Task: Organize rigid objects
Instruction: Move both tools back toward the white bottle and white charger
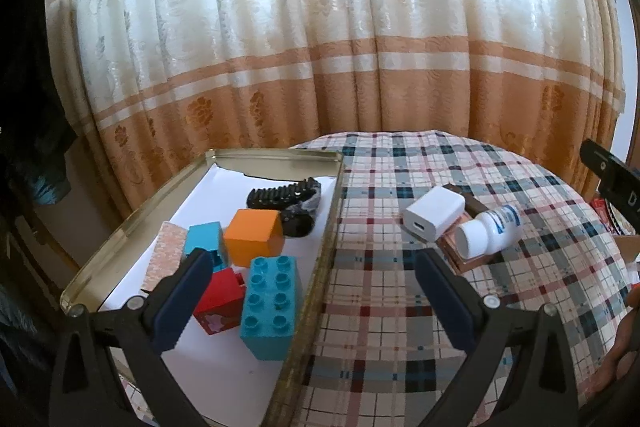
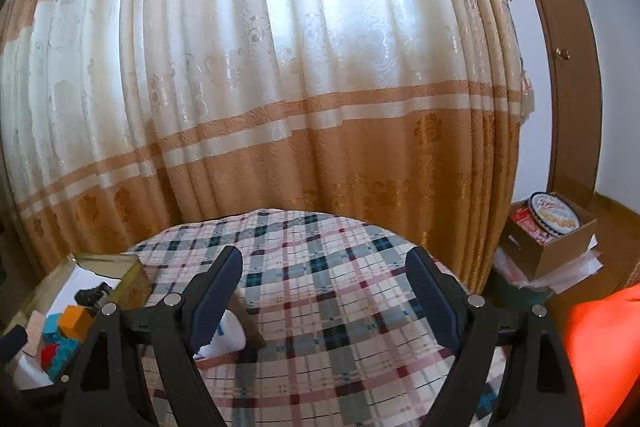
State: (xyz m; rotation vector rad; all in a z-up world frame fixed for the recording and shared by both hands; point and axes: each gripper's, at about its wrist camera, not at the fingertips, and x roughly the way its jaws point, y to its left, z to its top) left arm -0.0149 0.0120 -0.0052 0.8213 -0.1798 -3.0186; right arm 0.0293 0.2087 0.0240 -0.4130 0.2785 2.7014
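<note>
left claw (image 1: 314,277) wide, empty | right claw (image 2: 324,287) wide, empty | blocks in tin tray (image 1: 120,231), counter's left edge | white bottle (image 1: 490,233) mid-counter

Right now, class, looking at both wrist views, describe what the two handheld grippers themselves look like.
Both match: the left gripper and right gripper each have a black plastic frame splaying into two arms, fastened with round silver bolts. Each finger carries a dark navy pad with a finely ribbed edge. No cables, markings or sleeves show.

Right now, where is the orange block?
In the left wrist view, the orange block sits inside the metal tray on the left, between the small blue block and the black comb.
</note>
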